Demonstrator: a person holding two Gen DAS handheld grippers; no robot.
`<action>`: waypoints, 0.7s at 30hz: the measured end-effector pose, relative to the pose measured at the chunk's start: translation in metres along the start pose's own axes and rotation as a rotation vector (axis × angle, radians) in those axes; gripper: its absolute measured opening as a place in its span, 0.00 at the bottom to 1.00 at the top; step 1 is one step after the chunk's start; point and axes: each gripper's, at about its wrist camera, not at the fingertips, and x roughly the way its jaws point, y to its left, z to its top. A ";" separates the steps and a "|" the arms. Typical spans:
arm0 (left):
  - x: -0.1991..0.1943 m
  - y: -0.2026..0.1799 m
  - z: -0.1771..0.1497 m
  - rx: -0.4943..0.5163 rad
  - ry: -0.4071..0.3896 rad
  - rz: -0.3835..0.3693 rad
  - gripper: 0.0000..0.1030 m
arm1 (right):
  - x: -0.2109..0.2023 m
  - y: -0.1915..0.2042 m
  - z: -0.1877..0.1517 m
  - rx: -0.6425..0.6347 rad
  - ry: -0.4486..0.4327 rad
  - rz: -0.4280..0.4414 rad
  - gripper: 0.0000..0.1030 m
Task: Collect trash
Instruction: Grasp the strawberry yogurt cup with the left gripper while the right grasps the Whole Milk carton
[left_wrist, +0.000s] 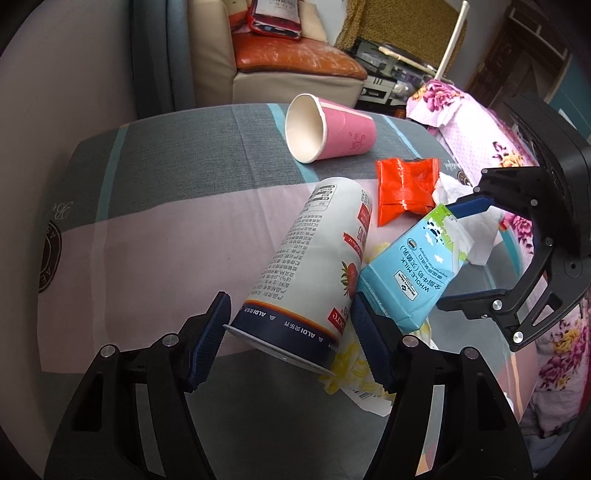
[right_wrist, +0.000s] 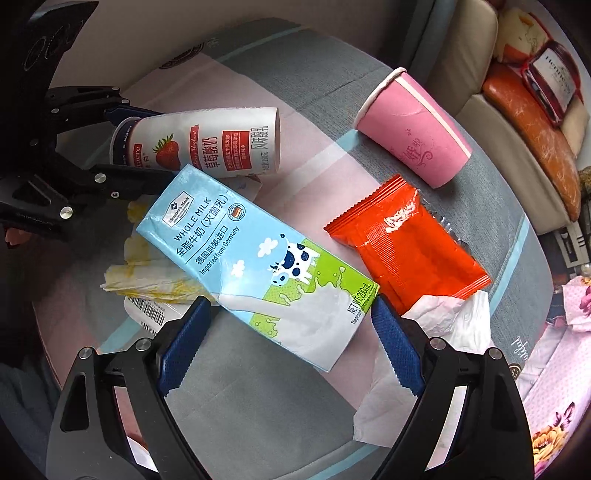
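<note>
The left claw (left_wrist: 288, 332) grips the yogurt cup (left_wrist: 306, 266); the right claw (right_wrist: 286, 332), wide, should straddle the milk carton (right_wrist: 255, 254) squarely before squeezing.

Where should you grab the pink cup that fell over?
Grab the pink cup across its round middle, coming down from above. It lies on its side on the cloth, clear of the orange wrapper, so its curved wall faces up and both sides look free. Pinching the open rim would probably squash it.
</note>
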 end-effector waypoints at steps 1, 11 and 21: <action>0.000 0.004 -0.001 -0.009 0.003 0.005 0.66 | 0.001 0.004 0.001 -0.003 0.000 0.009 0.81; 0.007 -0.011 -0.022 0.055 0.047 -0.017 0.58 | -0.004 0.013 -0.016 0.008 0.036 -0.020 0.70; -0.005 0.009 -0.033 0.015 0.057 -0.019 0.65 | -0.032 0.026 -0.010 -0.088 0.043 -0.104 0.76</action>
